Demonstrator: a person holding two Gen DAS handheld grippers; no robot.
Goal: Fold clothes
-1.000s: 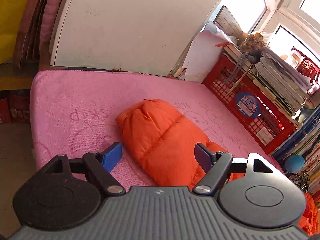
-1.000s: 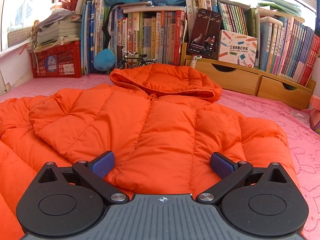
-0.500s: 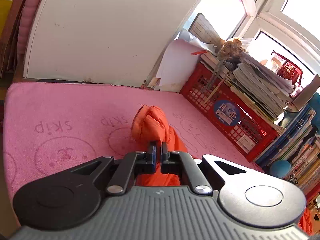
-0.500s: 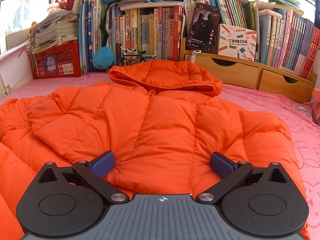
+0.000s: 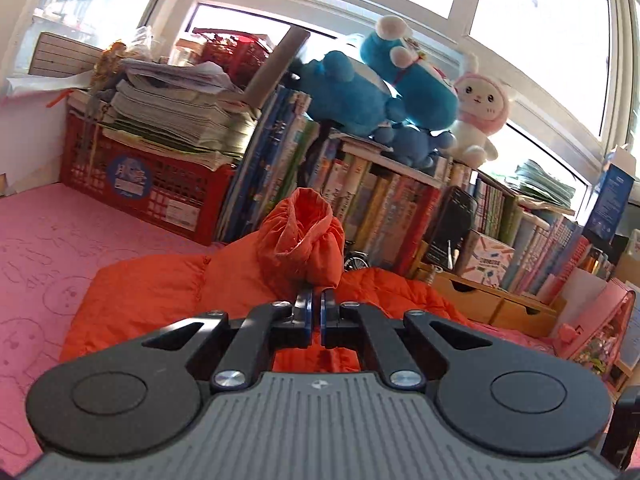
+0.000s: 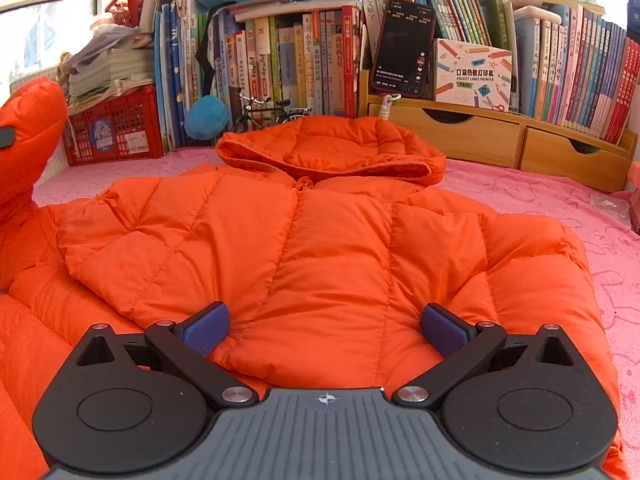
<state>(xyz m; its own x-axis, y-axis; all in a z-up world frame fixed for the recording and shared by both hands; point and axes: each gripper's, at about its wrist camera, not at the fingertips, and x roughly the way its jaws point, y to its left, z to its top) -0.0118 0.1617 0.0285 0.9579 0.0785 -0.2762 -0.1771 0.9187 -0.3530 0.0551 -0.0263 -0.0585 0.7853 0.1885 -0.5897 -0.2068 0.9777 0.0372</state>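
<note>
A: What is the left gripper (image 5: 315, 305) doing?

B: Its blue pads are pressed together on the cuff end of the sleeve (image 5: 304, 240) of the orange puffer jacket (image 6: 320, 240). The sleeve is lifted clear of the pink blanket (image 5: 60, 248), its open cuff pointing up toward the bookshelf (image 5: 380, 200).

A: And the right gripper (image 6: 324, 330)?

B: Spread wide, pads apart, low over the jacket's hem; I cannot tell whether the pads touch the fabric. Nothing is pinched between them.

A: How does the jacket look?

B: Bright orange, quilted in puffy panels, creased, hooded. It lies flat on the blanket, front up. In the right wrist view the raised sleeve (image 6: 28, 128) shows at the left edge.

A: Which way does it run?

B: Its long axis goes from the hem, just beside the right gripper, away to the hood (image 6: 332, 152), which points at the books and the wooden drawers (image 6: 500, 140). A red crate (image 6: 112, 128) stands well off to the left.
</note>
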